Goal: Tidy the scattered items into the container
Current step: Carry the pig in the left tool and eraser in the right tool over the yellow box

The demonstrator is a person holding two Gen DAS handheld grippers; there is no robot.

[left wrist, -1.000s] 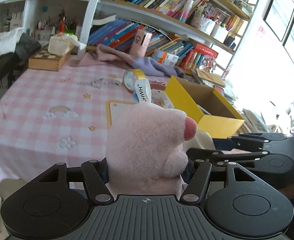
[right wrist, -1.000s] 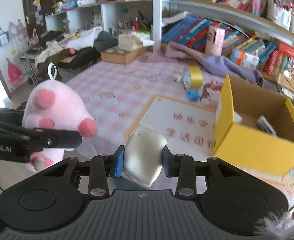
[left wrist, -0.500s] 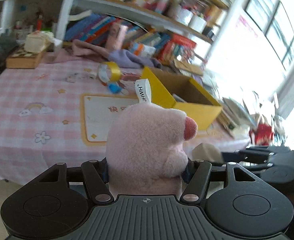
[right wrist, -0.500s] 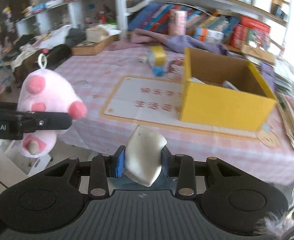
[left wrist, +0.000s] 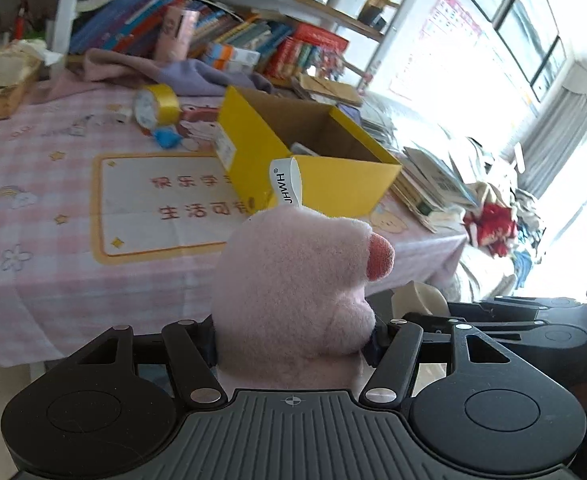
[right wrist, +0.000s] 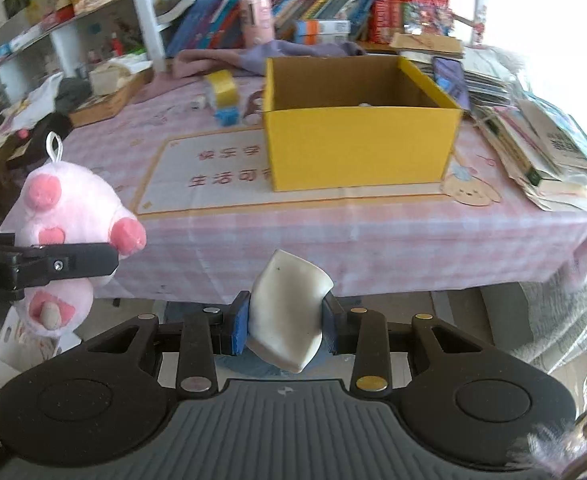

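Note:
My left gripper (left wrist: 293, 340) is shut on a pink plush toy (left wrist: 293, 280) with a white label loop; the same plush toy (right wrist: 69, 216) hangs at the left of the right wrist view, clamped in the left gripper (right wrist: 81, 264). My right gripper (right wrist: 285, 324) is shut on a squashed white foam piece (right wrist: 287, 312), whose top (left wrist: 415, 300) also shows in the left wrist view. Both are held in the air before the table's near edge. The open yellow box (right wrist: 357, 132) stands on the pink checked tablecloth (right wrist: 333, 224), with small items inside.
A yellow tape roll (right wrist: 223, 86), a blue item (right wrist: 227, 116) and small bits lie behind the box's left side. Stacked books and papers (right wrist: 541, 148) crowd the table's right end. A purple cloth (right wrist: 289, 50) and full bookshelves (right wrist: 293, 12) line the back.
Both grippers have swung rightward along the table front, each keeping its hold. The yellow box, seen obliquely at the right before, now faces the right gripper squarely.

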